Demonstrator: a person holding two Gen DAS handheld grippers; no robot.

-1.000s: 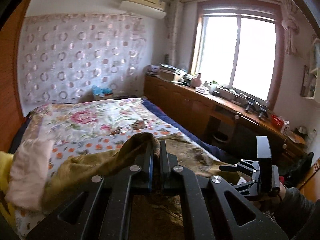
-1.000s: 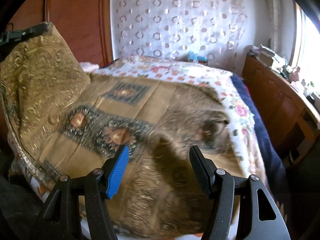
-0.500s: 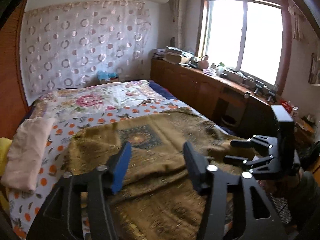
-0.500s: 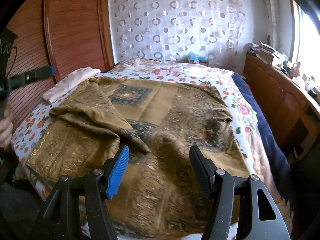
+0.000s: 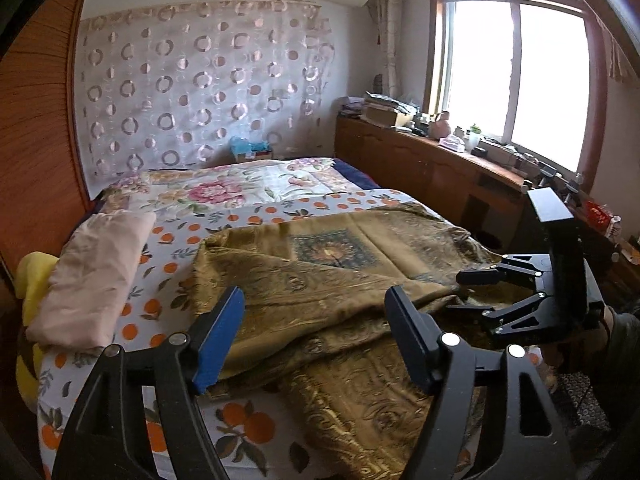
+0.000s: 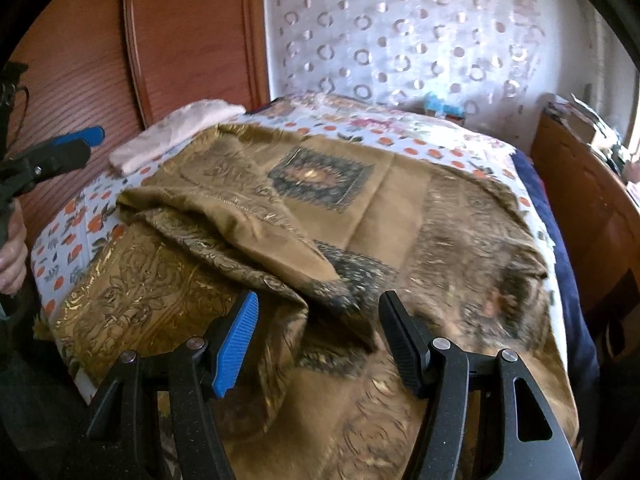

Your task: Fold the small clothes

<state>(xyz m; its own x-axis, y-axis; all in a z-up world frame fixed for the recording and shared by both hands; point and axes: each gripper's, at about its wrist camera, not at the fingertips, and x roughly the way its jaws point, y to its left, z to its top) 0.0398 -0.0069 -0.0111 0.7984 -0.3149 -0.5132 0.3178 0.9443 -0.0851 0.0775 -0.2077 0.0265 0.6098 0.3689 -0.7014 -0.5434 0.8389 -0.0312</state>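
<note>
A large gold-brown patterned cloth [image 5: 344, 280] lies spread on the bed, with one corner flap folded over its middle [image 6: 248, 232]. My left gripper [image 5: 316, 320] is open and empty, just above the cloth's near edge. My right gripper [image 6: 318, 320] is open and empty over the cloth's near part. The right gripper also shows at the right of the left wrist view [image 5: 476, 292], open. The left gripper shows at the left edge of the right wrist view [image 6: 86, 146], held in a hand.
The bed [image 5: 240, 216] has a floral and orange-dotted sheet. A folded pink cloth [image 5: 96, 272] lies at its left edge, by a yellow item [image 5: 34, 280]. A wooden headboard wall [image 6: 184, 40] stands left. A wooden cabinet [image 5: 420, 172] with clutter runs under the window.
My left gripper opened and let go of the cloth's corner, which dropped as a flap onto the cloth. The left gripper then drew back. The right gripper stayed open.
</note>
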